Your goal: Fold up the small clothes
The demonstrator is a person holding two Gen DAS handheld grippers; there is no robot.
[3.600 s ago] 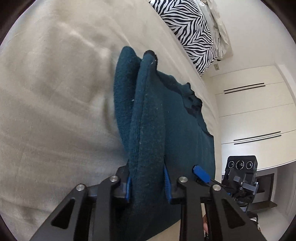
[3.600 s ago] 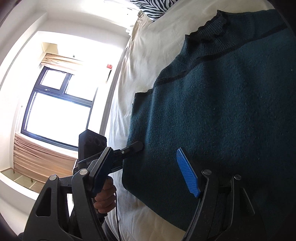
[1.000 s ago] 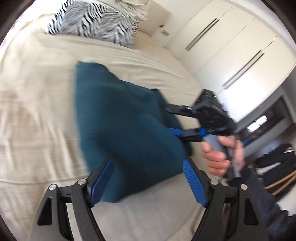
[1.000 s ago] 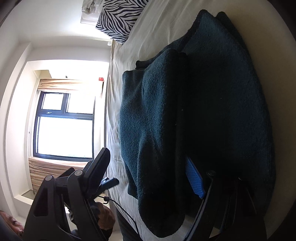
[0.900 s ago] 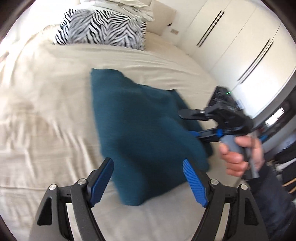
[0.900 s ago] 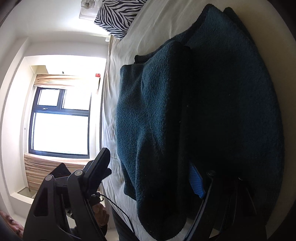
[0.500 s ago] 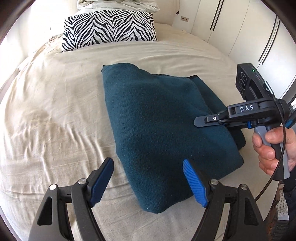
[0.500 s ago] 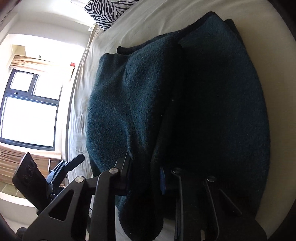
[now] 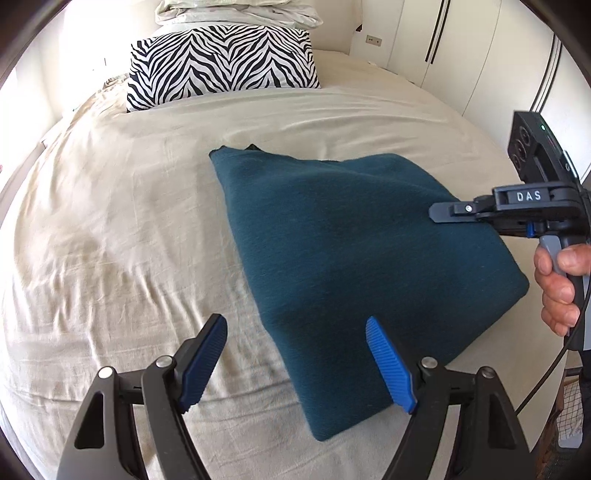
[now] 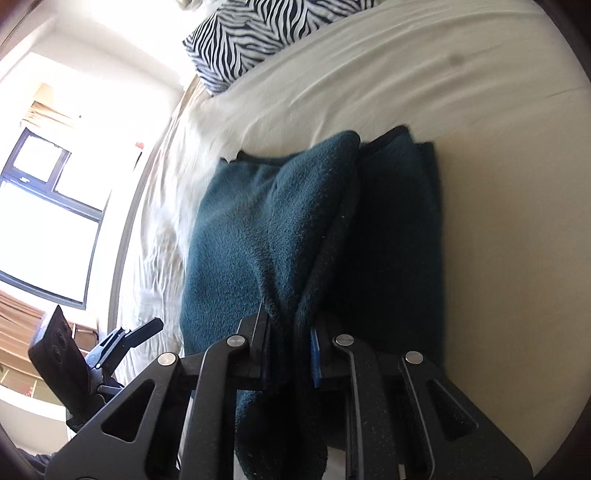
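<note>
A dark teal knitted sweater [image 9: 351, 240] lies folded on the cream bed sheet [image 9: 110, 229]. My left gripper [image 9: 295, 354] is open and empty, held above the sweater's near corner. My right gripper [image 10: 290, 332] is shut on the sweater's [image 10: 266, 229] right edge, pinching a raised fold of it. In the left wrist view the right gripper [image 9: 443, 214] comes in from the right over the sweater, held by a hand. The left gripper [image 10: 147, 328] shows at the lower left of the right wrist view.
A zebra-striped pillow [image 9: 221, 62] lies at the head of the bed under rumpled pale bedding [image 9: 236, 11]. White wardrobe doors [image 9: 517, 55] stand on the right. A window [image 10: 48, 206] is beyond the bed's left side.
My left gripper let go of the sweater, opened and drew back from it. My right gripper went from open to shut on the sweater's edge. The sweater is folded narrower than before.
</note>
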